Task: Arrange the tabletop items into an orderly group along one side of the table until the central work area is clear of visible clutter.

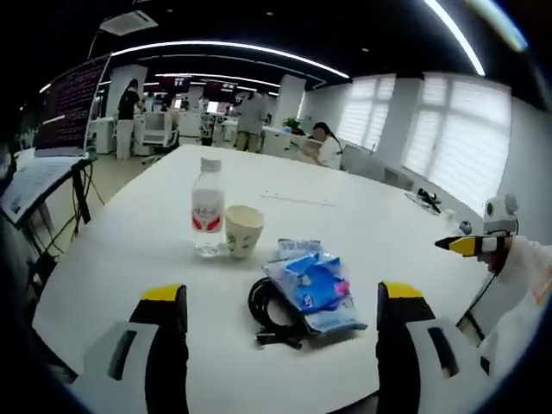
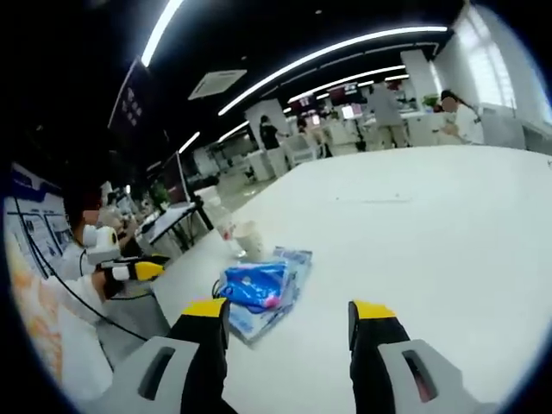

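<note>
Packets (image 1: 315, 289), soft and crinkly, are lying on the cable (image 1: 269, 312) beside cup (image 1: 243, 230) and bottle (image 1: 207, 210); you are holding both grippers (image 1: 280, 323) (image 2: 288, 332) open, empty; pinch an edge.

bottle (image 2: 226, 229) blurred behind cup (image 2: 249, 241)
</note>
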